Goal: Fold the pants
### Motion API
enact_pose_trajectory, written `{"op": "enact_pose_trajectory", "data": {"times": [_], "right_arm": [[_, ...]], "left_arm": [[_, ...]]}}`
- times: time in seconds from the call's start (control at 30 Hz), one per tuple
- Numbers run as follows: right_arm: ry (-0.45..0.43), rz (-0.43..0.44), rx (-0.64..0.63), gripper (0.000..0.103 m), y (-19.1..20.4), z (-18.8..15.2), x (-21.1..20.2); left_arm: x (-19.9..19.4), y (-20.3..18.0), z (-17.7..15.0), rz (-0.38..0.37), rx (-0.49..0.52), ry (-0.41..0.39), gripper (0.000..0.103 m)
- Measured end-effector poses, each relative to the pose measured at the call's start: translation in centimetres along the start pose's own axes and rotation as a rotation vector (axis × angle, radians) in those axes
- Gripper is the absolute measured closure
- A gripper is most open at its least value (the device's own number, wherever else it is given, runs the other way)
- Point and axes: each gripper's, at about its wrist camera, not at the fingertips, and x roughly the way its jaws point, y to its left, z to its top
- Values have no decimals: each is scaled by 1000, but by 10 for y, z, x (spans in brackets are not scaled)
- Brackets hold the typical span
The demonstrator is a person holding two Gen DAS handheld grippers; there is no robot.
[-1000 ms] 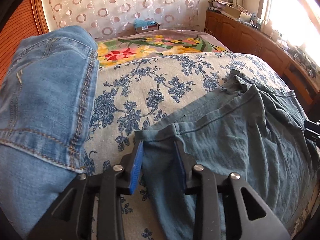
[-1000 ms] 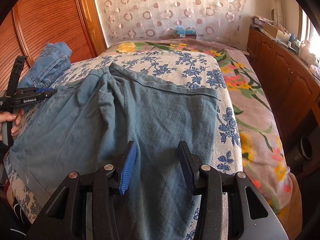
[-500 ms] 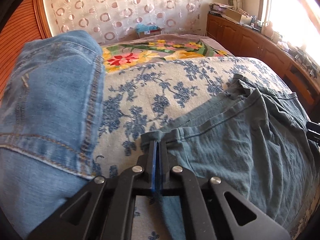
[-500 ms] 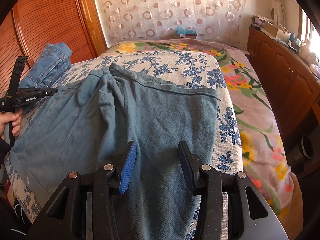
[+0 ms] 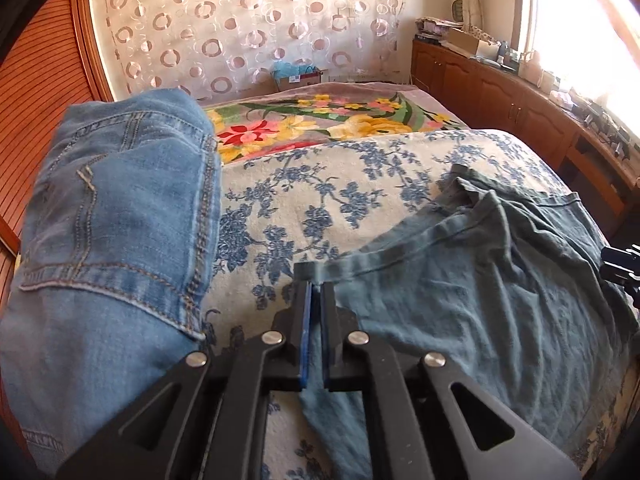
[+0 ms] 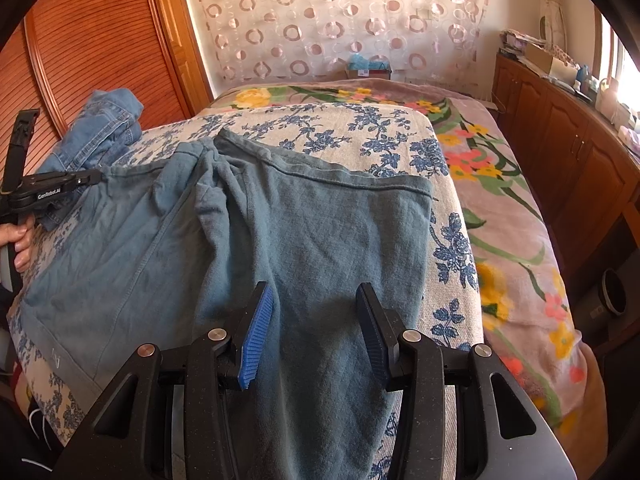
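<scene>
Lying spread on the blue-flowered blanket [image 6: 360, 128], the teal pants [image 6: 312, 240] have one corner pinched flat in the left gripper [image 5: 314, 292], whose jaws have just closed on it. The right gripper [image 6: 316, 320] hovers half-open above the fabric, beside folded jeans [image 5: 120, 208].

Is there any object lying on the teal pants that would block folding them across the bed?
Nothing visible lies on the teal pants. The folded jeans sit beside them on the bedspread, clear of the fabric. The left claw already pinches a corner.
</scene>
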Motion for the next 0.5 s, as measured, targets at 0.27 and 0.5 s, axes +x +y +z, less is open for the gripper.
{"op": "enact_pose_trajectory", "data": {"times": [0.27, 0.5], "right_arm": [[-40, -30, 33, 59, -1, -13, -33], [-55, -46, 46, 59, 3, -31, -58]], "left_arm": [[-31, -26, -10, -74, 38, -27, 61], [-53, -53, -34, -77, 85, -56, 37]]}}
